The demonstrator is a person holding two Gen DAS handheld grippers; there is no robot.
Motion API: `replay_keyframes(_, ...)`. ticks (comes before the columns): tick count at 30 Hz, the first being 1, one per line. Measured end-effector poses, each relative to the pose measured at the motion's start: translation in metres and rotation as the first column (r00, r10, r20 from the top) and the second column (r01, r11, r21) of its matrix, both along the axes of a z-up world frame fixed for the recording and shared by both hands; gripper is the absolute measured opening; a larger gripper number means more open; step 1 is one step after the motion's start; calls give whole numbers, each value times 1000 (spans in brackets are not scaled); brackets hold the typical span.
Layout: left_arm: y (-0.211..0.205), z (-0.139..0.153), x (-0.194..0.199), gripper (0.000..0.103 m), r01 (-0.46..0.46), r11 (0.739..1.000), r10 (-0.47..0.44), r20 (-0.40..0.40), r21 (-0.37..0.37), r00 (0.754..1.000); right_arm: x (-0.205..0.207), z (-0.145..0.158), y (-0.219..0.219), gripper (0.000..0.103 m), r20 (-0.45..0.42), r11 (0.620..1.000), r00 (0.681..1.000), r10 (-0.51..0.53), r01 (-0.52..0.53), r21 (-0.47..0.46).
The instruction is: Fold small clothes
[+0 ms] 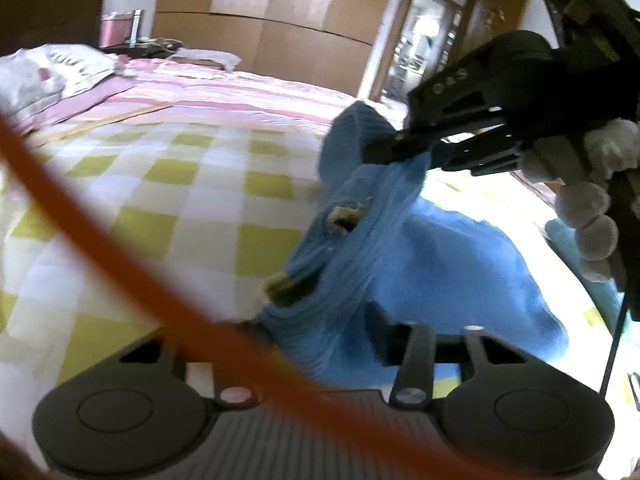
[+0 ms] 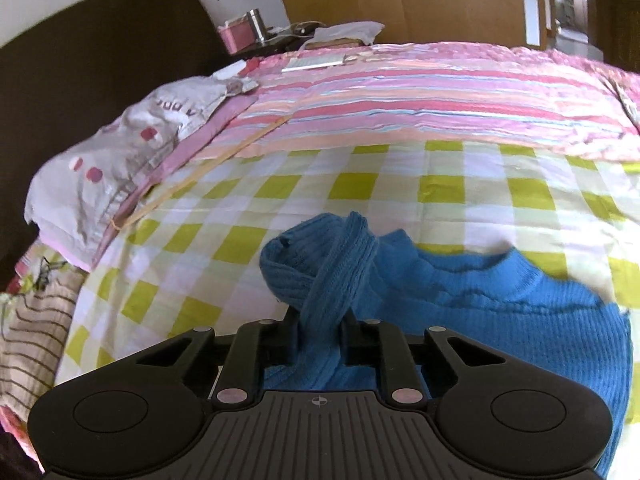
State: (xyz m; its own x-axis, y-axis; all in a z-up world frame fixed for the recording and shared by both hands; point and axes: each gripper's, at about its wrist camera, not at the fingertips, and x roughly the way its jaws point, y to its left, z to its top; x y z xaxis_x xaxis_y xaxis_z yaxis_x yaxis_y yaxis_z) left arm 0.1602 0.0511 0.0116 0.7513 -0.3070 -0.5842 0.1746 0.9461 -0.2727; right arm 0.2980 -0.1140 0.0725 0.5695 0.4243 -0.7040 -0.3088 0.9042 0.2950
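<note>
Blue knitted sweater (image 2: 500, 300) on the bed's green-checked sheet (image 2: 360, 184), short of the pink striped quilt (image 2: 400, 96). My right hand-held gripper (image 2: 320, 332) is clamped on a twisted ribbed sleeve (image 2: 344, 264) beside the collar. My left hand-held gripper (image 1: 324, 328) has bunched knit between its fingers; whether it pinches, I cannot tell. I judge the garment light, limp and stretchy, not slippery; hems and shoulder seams should offer firmer holds than a sleeve.
</note>
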Motion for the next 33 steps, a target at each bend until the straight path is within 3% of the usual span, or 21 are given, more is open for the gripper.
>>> replay_keyframes(1, -4, 2, 2, 32, 13, 1000, -13, -2, -4, 1000, 0, 0, -6, 17, -6, 1000, 1000, -8, 8, 17)
replay_keyframes(3, -15, 9, 0, 28, 41, 999, -41, -5, -17, 999, -1, 0, -19, 17, -11, 999, 1000, -26, 27, 45)
replay_keyframes(12, -67, 51, 4, 28, 160, 986, -158, 53, -51, 986, -4, 11, -83, 17, 6, 982, 994, -105, 102, 159)
replay_keyframes(18, -109, 62, 10, 28, 232, 972, -228, 73, -41, 971, -5, 13, -128, 17, 14, 969, 987, -163, 157, 192)
replay_keyframes(23, -147, 59, 13, 28, 276, 961, -275, 69, -6, 959, -6, 7, -164, 16, 9, 957, 978, -209, 203, 206)
replay_keyframes(33, -198, 28, 19, 28, 306, 951, -306, 0, 39, 952, 2, -39, -209, 16, -56, 942, 964, -259, 265, 204)
